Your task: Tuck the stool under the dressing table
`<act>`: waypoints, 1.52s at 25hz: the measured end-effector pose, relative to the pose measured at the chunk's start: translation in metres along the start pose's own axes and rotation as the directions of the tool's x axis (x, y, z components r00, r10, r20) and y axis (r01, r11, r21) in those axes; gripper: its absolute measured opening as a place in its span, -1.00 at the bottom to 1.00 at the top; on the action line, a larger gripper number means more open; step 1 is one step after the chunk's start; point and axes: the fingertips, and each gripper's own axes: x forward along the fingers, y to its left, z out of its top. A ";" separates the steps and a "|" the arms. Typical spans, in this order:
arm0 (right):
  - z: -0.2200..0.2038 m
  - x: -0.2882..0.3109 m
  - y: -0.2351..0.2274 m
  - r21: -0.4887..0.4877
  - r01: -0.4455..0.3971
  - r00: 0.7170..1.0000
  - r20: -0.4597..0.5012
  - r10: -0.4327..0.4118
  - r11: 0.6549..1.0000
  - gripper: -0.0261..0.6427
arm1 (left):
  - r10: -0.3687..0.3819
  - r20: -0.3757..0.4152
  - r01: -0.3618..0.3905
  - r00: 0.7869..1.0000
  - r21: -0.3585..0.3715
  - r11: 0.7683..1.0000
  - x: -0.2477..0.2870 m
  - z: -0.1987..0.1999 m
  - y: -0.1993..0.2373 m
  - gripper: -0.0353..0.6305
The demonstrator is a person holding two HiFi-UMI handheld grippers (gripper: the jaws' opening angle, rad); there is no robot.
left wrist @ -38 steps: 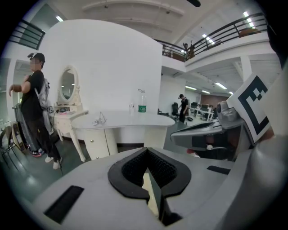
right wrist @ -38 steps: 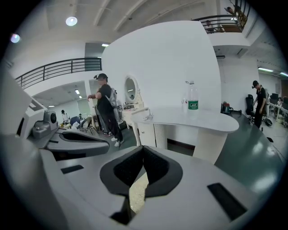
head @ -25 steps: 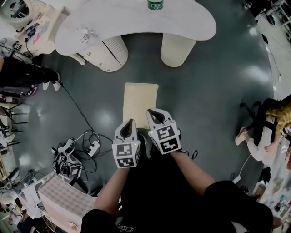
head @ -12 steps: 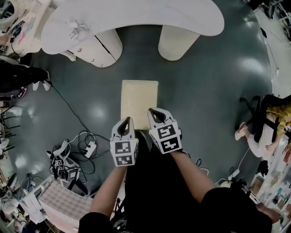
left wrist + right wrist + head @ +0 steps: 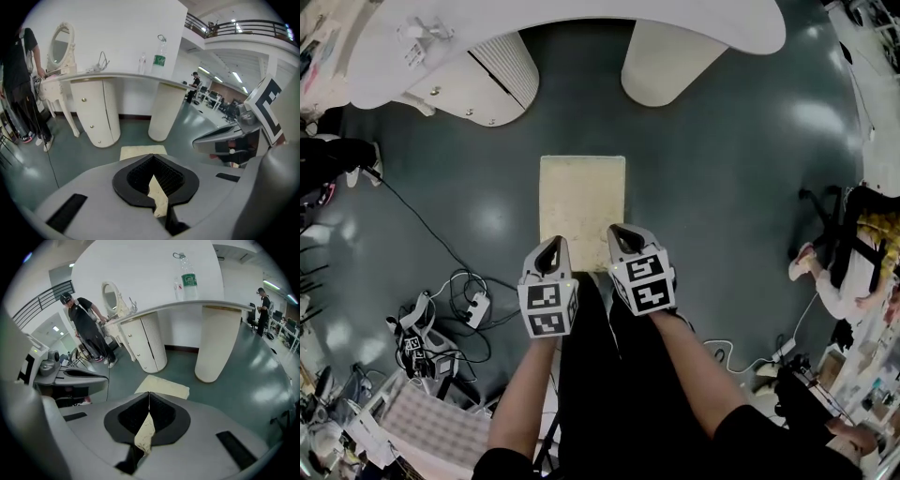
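Observation:
The stool [image 5: 581,197], with a cream rectangular seat, stands on the dark floor in front of the white dressing table [image 5: 722,37], outside the gap between the table's two round pedestals. My left gripper [image 5: 551,246] is shut and empty at the seat's near left corner. My right gripper [image 5: 623,232], also shut and empty, is over the seat's near edge. Whether either touches the seat I cannot tell. In the left gripper view the stool [image 5: 143,152] lies just beyond the shut left gripper [image 5: 151,158]. The right gripper view shows the stool [image 5: 164,385] past the shut right gripper [image 5: 149,394].
Cables and a power strip [image 5: 473,305] lie on the floor at the left, near a chequered box [image 5: 431,422]. A seated person [image 5: 853,253] is at the right. A bottle [image 5: 188,280] stands on the table. Another person [image 5: 86,324] stands by a mirrored vanity [image 5: 58,44].
Both grippers have sunk toward the stool's near edge, still shut. In the head view the stool looks larger and the dressing table has slid toward the top edge.

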 end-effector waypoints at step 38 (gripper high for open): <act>-0.175 0.161 -0.070 0.373 -0.056 0.956 -0.246 0.157 0.926 -0.11 | -0.136 -0.483 0.043 0.865 -0.199 0.979 0.163 -0.166 0.104 0.26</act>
